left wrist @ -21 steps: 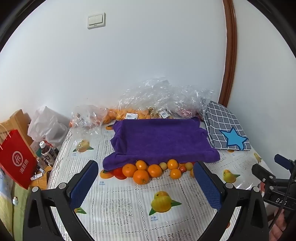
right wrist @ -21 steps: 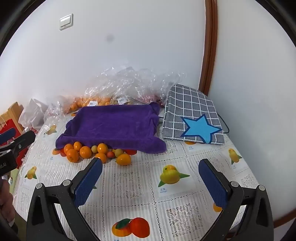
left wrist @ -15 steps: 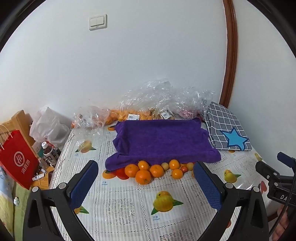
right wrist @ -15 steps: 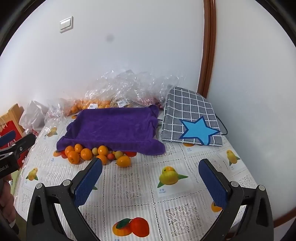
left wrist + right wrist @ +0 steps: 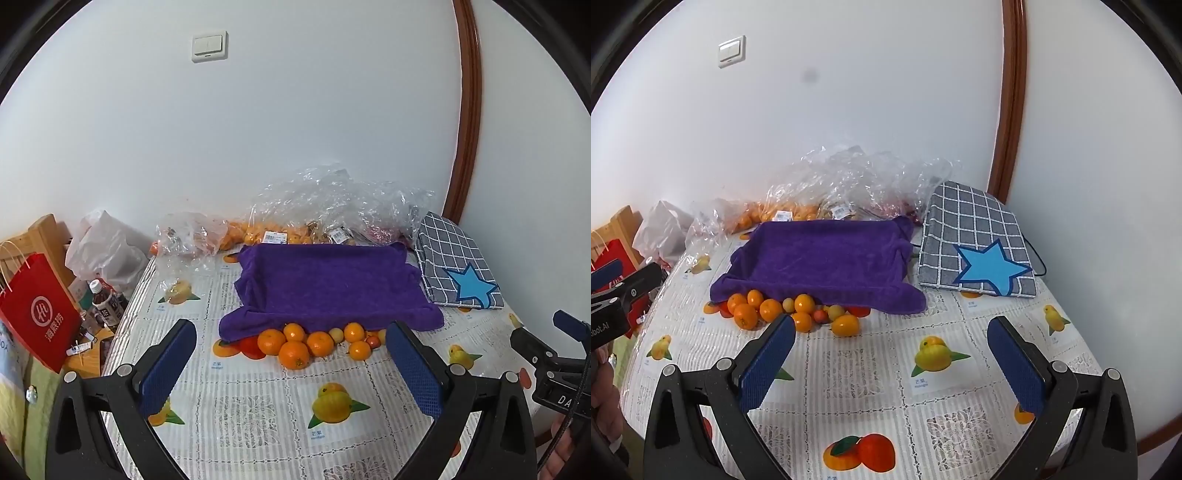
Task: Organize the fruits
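Observation:
Several loose oranges (image 5: 293, 353) and small yellow and red fruits lie in a cluster on the fruit-print tablecloth (image 5: 258, 410), at the front edge of a purple towel (image 5: 328, 284). The cluster also shows in the right wrist view (image 5: 768, 309), with an oval orange fruit (image 5: 845, 325) at its right end. My left gripper (image 5: 291, 363) is open and empty, held above the table short of the fruits. My right gripper (image 5: 892, 356) is open and empty, to the right of the cluster. The purple towel (image 5: 827, 258) drapes over a low tray-like shape.
Clear plastic bags (image 5: 332, 206) with more oranges lie against the wall behind the towel. A grey checked cloth with a blue star (image 5: 979, 251) lies at the right. A red paper bag (image 5: 37, 314), a bottle (image 5: 105, 302) and a white bag (image 5: 103, 251) stand off the table's left edge.
Both grippers have drawn back and risen a little, so the fruits and towel sit lower and smaller in view. Both stay open. Nothing on the table has moved.

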Available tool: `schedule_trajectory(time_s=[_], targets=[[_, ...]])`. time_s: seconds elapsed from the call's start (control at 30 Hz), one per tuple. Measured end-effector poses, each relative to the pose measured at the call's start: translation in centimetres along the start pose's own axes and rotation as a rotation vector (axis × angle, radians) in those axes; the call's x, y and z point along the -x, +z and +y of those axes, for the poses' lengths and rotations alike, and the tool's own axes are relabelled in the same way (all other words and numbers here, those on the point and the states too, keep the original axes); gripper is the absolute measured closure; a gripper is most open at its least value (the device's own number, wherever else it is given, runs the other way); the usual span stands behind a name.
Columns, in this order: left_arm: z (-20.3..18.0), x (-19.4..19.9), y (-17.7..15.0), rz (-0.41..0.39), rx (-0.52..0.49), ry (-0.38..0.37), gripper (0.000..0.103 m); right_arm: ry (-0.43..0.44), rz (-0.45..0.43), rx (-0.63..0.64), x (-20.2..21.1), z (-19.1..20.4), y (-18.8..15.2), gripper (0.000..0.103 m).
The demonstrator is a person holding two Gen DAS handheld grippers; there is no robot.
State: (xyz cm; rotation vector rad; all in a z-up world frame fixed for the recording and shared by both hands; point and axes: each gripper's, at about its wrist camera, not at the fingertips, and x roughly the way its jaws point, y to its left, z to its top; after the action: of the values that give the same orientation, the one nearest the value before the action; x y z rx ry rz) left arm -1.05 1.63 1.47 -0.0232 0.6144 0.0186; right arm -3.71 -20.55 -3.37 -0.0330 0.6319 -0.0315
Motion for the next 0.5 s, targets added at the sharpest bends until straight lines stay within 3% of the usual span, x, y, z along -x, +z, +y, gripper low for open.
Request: schedule_trajectory(time_s=[0.5], targets=[[0.12,0.18,0.00,-0.009,0.008,-0.010,0.000,-0.002,-0.004,-0.001,0.00,0.37,-0.41,0.000]])
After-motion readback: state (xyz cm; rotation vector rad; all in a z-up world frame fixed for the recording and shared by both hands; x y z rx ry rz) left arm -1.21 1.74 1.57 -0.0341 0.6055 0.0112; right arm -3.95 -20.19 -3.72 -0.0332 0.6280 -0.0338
